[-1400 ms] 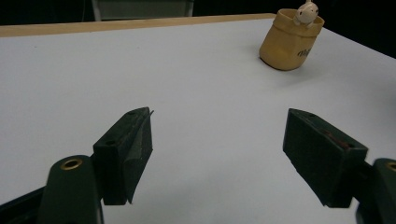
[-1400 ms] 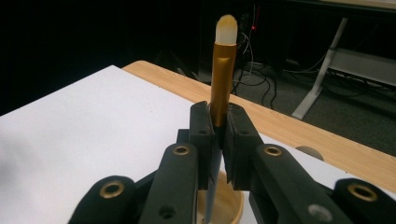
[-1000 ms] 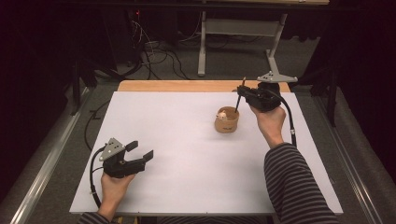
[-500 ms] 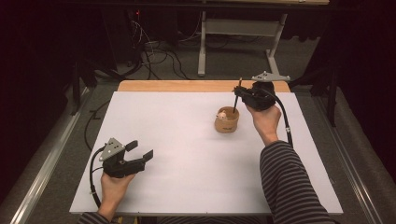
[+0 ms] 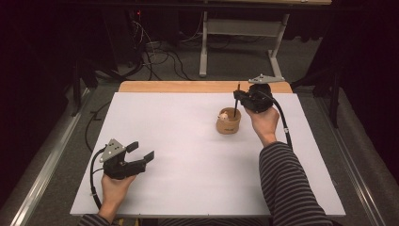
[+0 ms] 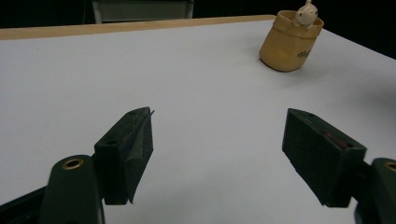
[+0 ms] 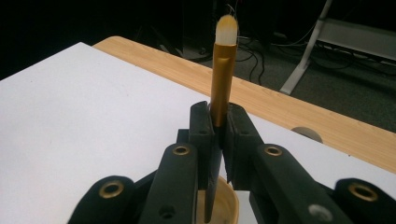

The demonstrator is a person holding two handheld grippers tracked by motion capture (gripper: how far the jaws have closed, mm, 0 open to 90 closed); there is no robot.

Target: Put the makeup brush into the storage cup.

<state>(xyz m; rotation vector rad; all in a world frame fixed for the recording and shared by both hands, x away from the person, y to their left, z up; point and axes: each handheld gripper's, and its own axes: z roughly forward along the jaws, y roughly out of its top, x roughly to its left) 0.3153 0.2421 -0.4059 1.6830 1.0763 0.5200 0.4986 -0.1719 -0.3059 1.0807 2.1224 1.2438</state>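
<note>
Right tool [image 5: 241, 96]: jaws clamped on a brush [image 7: 220, 88], gripped on its gold ferrule. In the right gripper view the brush stands upright between the pads [image 7: 201, 135], pale bristle tip above the jaws, dark handle running down below them into the mouth of the tan cup [image 7: 217, 205] directly underneath. In the high view the handle's lower end sits at the cup [image 5: 228, 121] rim; cannot tell whether it touches the inside.

Cup: small, tan, rounded, upright on the white desk [image 5: 188, 141], just below and to the near-left of the right tool. A small pale figurine [image 6: 306, 13] peeks over its rim. Dark lettering on the cup wall [image 6: 303, 53] in the left gripper view; too small and cut off at the curve to read. No other brand or label legible on tools or desk.

Left tool [image 5: 141, 153]: jaws spread wide, nothing between them, held low over the desk's near-left area, well apart from the cup. Grey three-cornered plate [image 5: 113, 149] on top, cable trailing toward the near edge. In the left gripper view the cup [image 6: 290, 42] lies far ahead and to the right of its jaws.

Wooden strip [image 5: 179, 86] runs along the desk's far edge, beyond the right tool.
</note>
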